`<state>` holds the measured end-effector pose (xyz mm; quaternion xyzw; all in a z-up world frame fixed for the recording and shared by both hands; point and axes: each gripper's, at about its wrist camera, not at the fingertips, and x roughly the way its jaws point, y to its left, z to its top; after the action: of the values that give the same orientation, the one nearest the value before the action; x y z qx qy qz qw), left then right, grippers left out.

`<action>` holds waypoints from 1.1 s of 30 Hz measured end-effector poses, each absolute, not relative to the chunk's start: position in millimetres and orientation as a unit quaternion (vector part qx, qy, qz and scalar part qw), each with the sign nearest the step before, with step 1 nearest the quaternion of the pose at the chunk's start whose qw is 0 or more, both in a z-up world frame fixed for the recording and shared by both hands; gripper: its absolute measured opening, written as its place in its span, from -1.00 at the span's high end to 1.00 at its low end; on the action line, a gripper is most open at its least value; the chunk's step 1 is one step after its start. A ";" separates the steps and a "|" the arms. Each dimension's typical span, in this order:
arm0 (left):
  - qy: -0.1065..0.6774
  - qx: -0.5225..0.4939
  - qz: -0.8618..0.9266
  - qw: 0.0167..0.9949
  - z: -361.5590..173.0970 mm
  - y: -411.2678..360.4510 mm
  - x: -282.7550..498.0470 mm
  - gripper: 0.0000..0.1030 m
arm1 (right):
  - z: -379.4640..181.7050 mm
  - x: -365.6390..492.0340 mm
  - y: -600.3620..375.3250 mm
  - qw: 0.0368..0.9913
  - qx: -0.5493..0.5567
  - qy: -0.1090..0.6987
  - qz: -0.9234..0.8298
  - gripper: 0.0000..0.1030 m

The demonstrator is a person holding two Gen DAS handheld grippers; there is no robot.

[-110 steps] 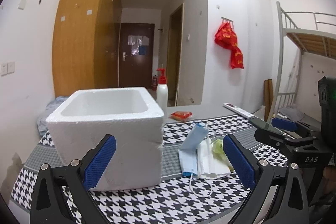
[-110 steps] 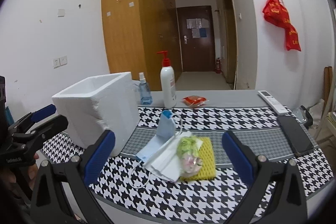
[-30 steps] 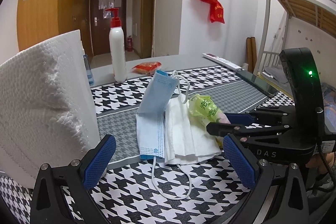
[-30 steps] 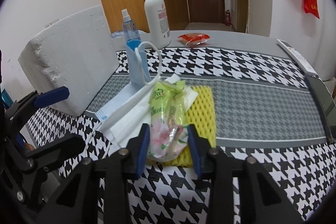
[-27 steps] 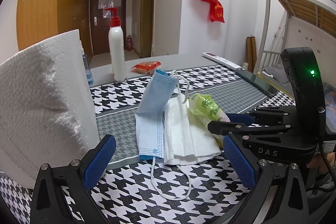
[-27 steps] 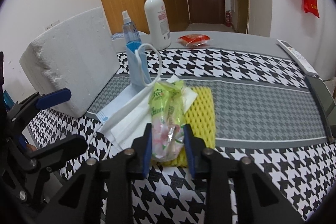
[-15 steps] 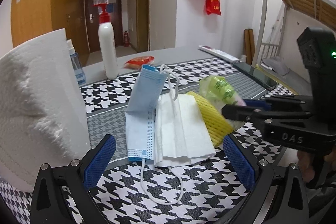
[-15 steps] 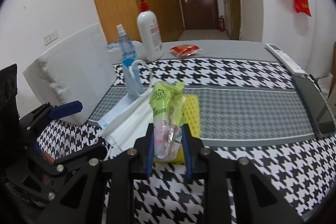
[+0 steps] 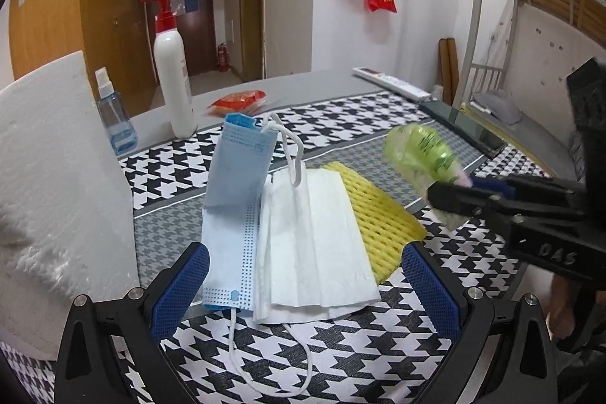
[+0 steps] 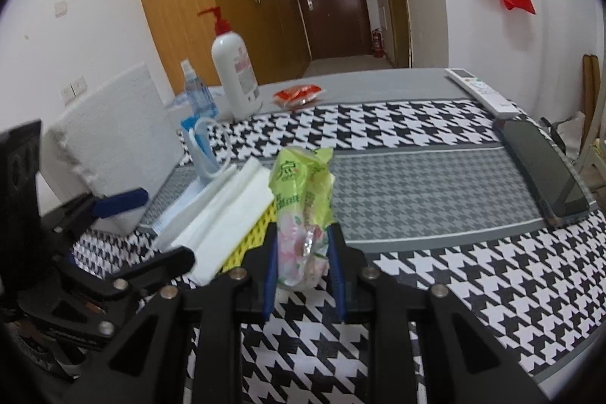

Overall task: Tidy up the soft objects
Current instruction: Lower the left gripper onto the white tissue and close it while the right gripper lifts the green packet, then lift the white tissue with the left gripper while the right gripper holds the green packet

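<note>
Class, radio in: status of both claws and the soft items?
Right claw shut on green packet, lifted. Left claw open over masks. Foam box unobstructed.

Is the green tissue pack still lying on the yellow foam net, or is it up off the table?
Up off it. The right gripper is shut on the green tissue pack, which hangs clear of the yellow foam net.

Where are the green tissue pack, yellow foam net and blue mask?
green tissue pack (image 10: 301,211), right wrist view, middle of the wrapper.
yellow foam net (image 9: 382,214), left wrist view, exposed mesh.
blue mask (image 9: 236,169), left wrist view, raised folded half.
</note>
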<state>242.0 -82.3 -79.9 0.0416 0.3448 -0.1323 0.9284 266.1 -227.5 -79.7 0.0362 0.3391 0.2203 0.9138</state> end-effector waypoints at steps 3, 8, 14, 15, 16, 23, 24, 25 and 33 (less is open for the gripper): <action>0.364 0.044 -0.130 0.921 -85.9 -84.8 249.5 -0.74 | -75.8 263.3 -232.0 0.917 0.039 0.331 0.219 0.45; 0.383 0.047 -0.129 0.913 -91.7 -87.0 255.7 -0.49 | -75.8 263.0 -233.5 0.918 0.037 0.331 0.217 0.45; 0.402 0.059 -0.125 0.905 -97.3 -91.0 260.5 -0.21 | -76.6 262.4 -236.1 0.917 0.042 0.332 0.218 0.45; 0.406 0.059 -0.124 0.904 -98.3 -91.3 261.9 -0.08 | -76.2 261.8 -236.6 0.917 0.044 0.330 0.218 0.45; 0.407 0.059 -0.123 0.903 -98.7 -91.2 262.5 0.01 | -75.8 261.7 -237.1 0.917 0.046 0.329 0.220 0.45; 0.405 0.075 -0.137 0.901 -98.7 -98.4 261.1 0.70 | -76.1 260.3 -239.4 0.918 0.049 0.328 0.218 0.45; 0.405 0.074 -0.141 0.900 -98.6 -98.9 261.0 0.81 | -75.9 260.0 -239.5 0.918 0.050 0.328 0.218 0.45; 0.406 0.073 -0.145 0.900 -98.2 -98.5 260.8 0.84 | -75.8 259.9 -239.3 0.918 0.050 0.328 0.218 0.45; 0.396 0.066 -0.172 0.900 -92.0 -99.9 252.6 0.90 | -72.5 254.3 -240.2 0.920 0.050 0.324 0.215 0.45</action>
<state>252.6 -99.9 -92.0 0.0661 0.3958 -0.1717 0.8997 254.3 -240.2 -72.5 0.0502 0.3244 0.2147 0.9199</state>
